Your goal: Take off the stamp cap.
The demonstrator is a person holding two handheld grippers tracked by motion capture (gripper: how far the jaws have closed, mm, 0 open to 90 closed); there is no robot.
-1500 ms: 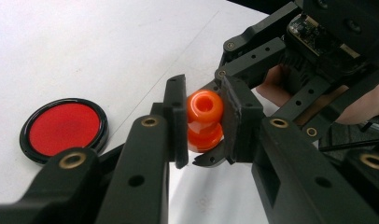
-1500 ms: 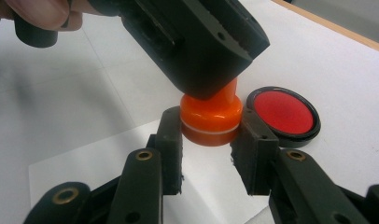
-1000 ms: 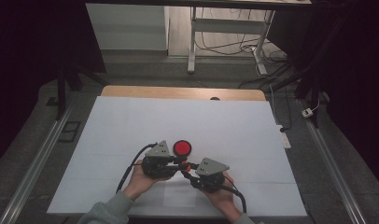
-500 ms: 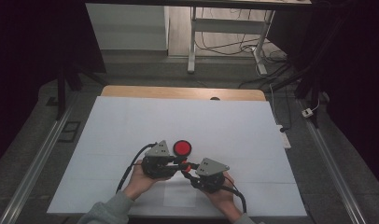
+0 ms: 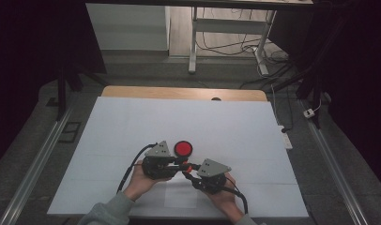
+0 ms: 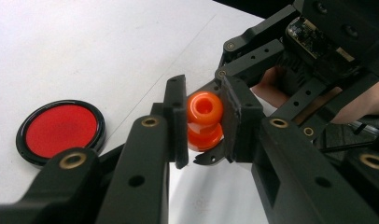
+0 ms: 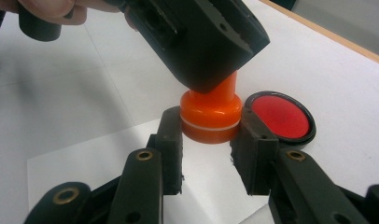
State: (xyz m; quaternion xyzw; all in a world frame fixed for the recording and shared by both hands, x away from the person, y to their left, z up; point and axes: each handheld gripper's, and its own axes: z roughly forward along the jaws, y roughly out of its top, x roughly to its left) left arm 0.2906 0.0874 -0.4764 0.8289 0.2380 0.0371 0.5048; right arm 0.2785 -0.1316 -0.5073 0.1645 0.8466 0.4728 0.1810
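At the lower middle of the high view, almost nothing has changed over the last second: your two hands sit in the same spot on the bench (image 5: 235, 126), grippers nose to nose just below the red disc (image 5: 183, 148). That stillness suggests a handover or a joint hold on one small thing rather than a carry, so any progress right now is in the grip and not in travel. The left gripper (image 6: 202, 122) is closed narrow on the orange stamp (image 6: 204, 120), its pads clamped on either side of the waisted handle, with the knob end facing the camera. In the right gripper view, the right gripper (image 7: 209, 140) brackets the stamp's wider base from below, one jaw at each side; they look to be against it, but you cannot tell from here whether they are pressing or only framing it. The stamp hangs just above the small white paper sheet (image 7: 85, 158) at the centre of that frame, the black-rimmed disc lying just beside it to the right, apart from both grippers.
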